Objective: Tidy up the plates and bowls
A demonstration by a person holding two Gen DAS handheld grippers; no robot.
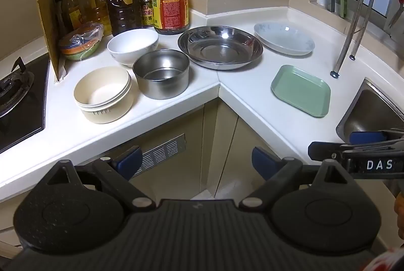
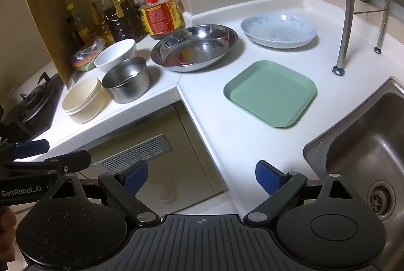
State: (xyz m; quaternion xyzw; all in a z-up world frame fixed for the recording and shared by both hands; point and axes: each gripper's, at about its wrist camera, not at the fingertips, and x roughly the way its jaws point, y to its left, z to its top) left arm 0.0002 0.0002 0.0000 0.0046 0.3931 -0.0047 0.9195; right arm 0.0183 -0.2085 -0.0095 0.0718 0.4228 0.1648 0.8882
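From the left wrist: left gripper (image 1: 194, 161) spread wide and empty, bowls ahead-left, cream bowl (image 1: 103, 94) nearest; from the right wrist: right gripper (image 2: 202, 176) likewise released, green plate (image 2: 270, 93) just ahead-right, closer to it.

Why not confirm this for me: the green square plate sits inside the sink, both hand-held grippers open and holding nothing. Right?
One thing is wrong: the green square plate is not inside the sink; it lies flat on the white counter beside it, as the right wrist view shows. The left hand-held gripper and right hand-held gripper are indeed open and empty.
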